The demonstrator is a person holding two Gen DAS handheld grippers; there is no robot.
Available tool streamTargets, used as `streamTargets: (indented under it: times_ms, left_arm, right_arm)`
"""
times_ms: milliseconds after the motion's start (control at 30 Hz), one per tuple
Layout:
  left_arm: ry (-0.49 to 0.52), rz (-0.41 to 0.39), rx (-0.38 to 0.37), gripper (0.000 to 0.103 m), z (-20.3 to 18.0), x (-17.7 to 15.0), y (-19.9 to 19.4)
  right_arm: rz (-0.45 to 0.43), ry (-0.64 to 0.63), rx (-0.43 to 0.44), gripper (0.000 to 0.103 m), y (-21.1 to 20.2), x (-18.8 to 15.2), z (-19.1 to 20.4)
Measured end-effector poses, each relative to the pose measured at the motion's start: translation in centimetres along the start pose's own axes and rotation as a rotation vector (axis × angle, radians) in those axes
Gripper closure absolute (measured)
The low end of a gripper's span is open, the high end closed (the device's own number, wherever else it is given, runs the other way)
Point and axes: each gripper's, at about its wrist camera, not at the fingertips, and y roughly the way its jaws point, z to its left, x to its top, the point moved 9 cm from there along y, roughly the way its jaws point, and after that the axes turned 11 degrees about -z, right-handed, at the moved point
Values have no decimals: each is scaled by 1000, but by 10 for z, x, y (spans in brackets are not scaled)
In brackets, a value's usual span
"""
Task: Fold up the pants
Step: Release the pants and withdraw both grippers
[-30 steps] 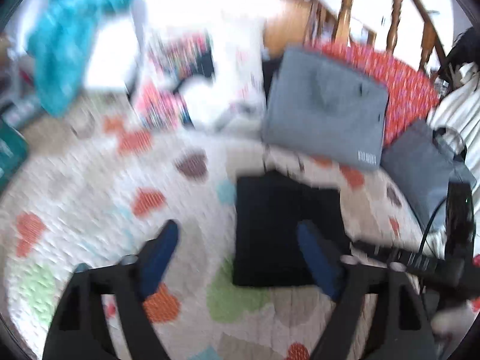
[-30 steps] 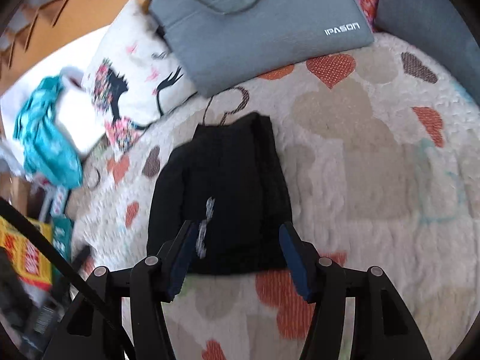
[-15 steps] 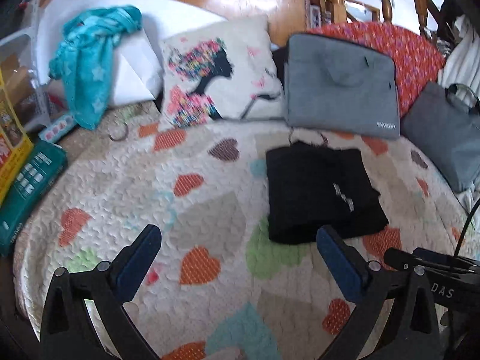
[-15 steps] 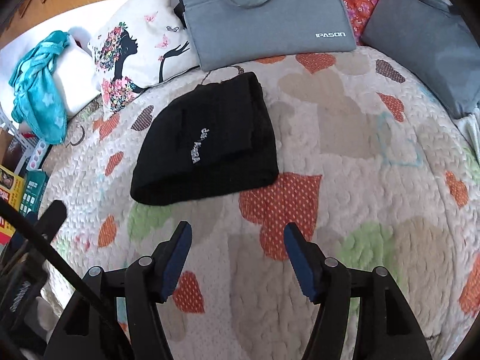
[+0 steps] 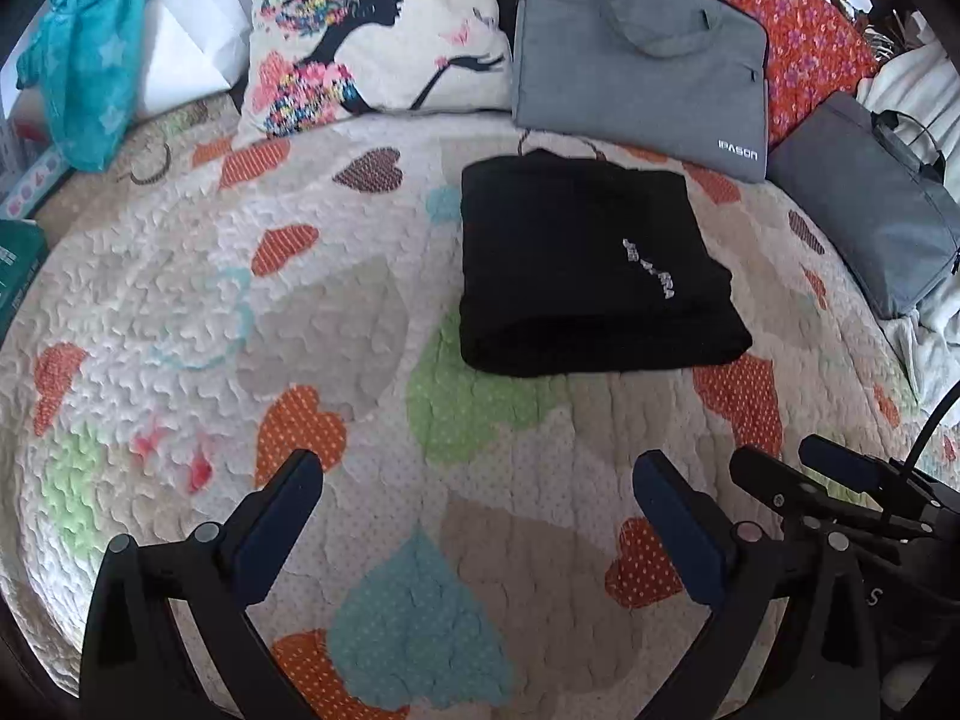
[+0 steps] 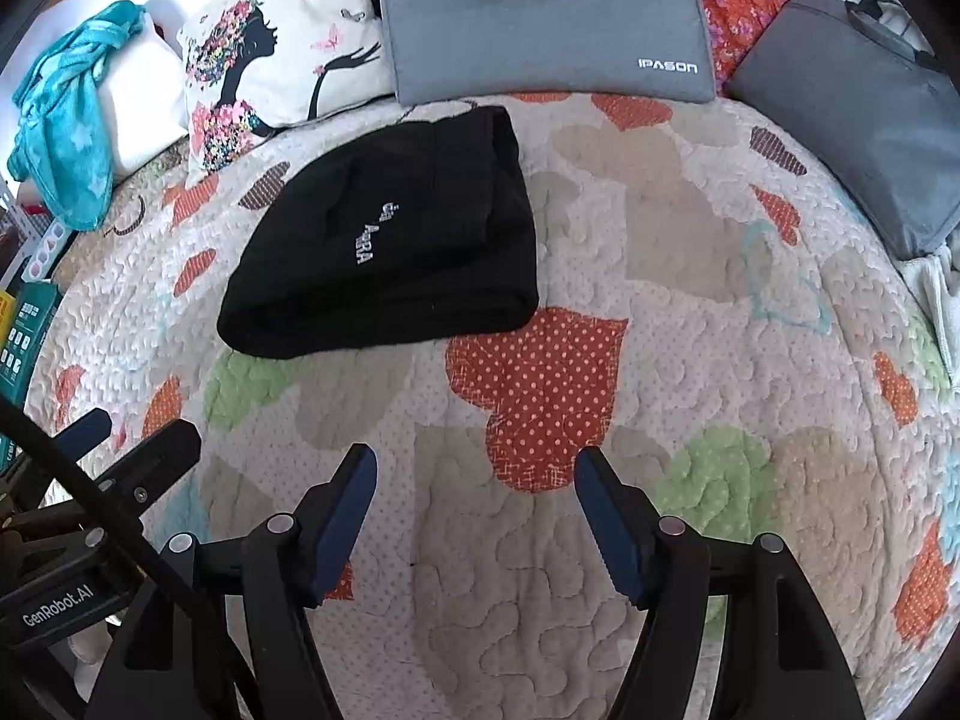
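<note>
Now, by count and by writing:
Pants: one black pair (image 5: pixel 591 267), folded into a compact block, lying on the quilt (image 5: pixel 180 324) near the bags and well ahead of both claws.
Pants lettering: a short line of pale letters on top; it seems to end in "ARA" in the right wrist view, but it is too small to read for certain.
Grey bags: two. The lighter one (image 6: pixel 540 18) carries "IPASON" in white at its lower corner; the darker one (image 6: pixel 852 120) lies to its right, with no writing I can see.
Cushions: one pale cushion (image 5: pixel 372 36) printed with a woman's silhouette, flowers and butterflies; one red flowered cushion (image 5: pixel 810 42) behind the bags.
Teal cloth: one (image 6: pixel 63 114), draped over a white block at far left.
Green box: one (image 6: pixel 24 324) at the bed's left edge; print unreadable.
Left claw: (image 5: pixel 474 501) jaws at their widest, nothing between them, above bare quilt.
Right claw: (image 6: pixel 477 483) jaws have just been opening and stand well apart, nothing between them.
Claw marking: "GenRobot.AI" on the left tool's body in the right wrist view.
</note>
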Motion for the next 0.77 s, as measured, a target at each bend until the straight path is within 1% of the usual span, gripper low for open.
streamTargets:
  times_ms: [200, 767]
  left_arm:
    - [-9, 40, -22, 0, -2, -5, 5]
    - [-18, 64, -30, 0, 2, -8, 10]
  right_arm:
    - [21, -5, 7, 28, 7, -5, 4]
    - [62, 24, 2, 27, 18, -13, 1]
